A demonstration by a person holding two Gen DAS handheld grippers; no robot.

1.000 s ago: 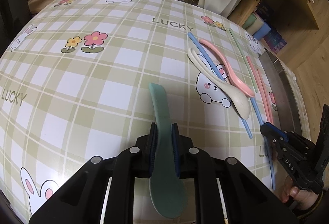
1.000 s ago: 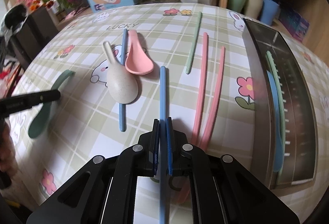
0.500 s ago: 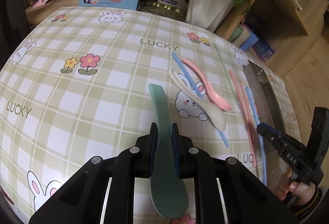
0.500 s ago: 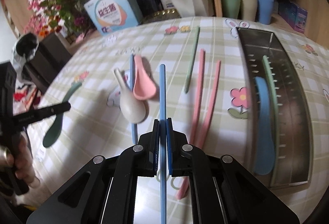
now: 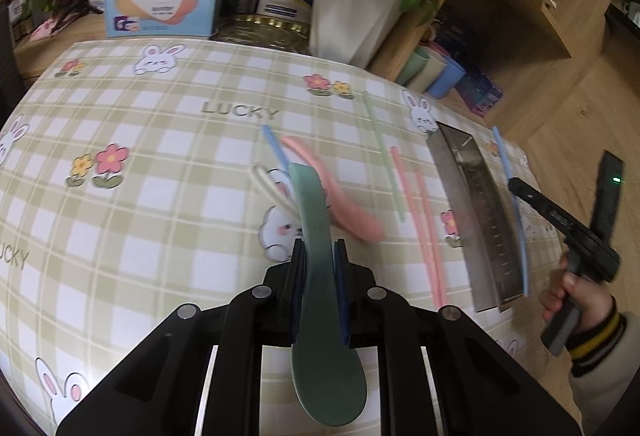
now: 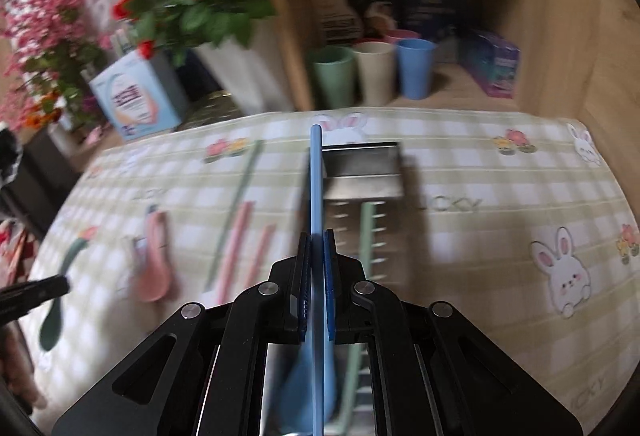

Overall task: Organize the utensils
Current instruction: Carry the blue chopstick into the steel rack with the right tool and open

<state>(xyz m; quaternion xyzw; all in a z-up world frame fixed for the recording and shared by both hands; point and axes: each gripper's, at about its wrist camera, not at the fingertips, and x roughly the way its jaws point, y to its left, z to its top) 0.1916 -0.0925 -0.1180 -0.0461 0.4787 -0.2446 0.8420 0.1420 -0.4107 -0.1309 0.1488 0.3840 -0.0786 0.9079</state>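
The left gripper [image 5: 320, 248] is clenched on the green spoon [image 5: 316, 232], its fingers pinching the handle partway along; the handle tip juts out ahead of the fingers and the bowl hangs back behind them, under the gripper body. Ahead of the fingers and just to their right, a pink spoon [image 5: 340, 200] lies on the tablecloth [image 5: 160, 176], with a cream spoon [image 5: 272, 188] and a blue stick [image 5: 276, 148] just left of it. Further right lie a green stick [image 5: 384, 156] and two pink sticks [image 5: 416, 220] side by side, then the steel tray [image 5: 476, 212].

The right gripper [image 6: 316, 240] grasps a blue chopstick [image 6: 316, 176], which runs straight forward between the fingers. Its tip reaches past the tray's far wall [image 6: 360, 164]. The tray lies below and ahead of the fingers, holding a green utensil [image 6: 366, 236] to their right and a blue spoon [image 6: 304, 376] behind them; both are blurred.
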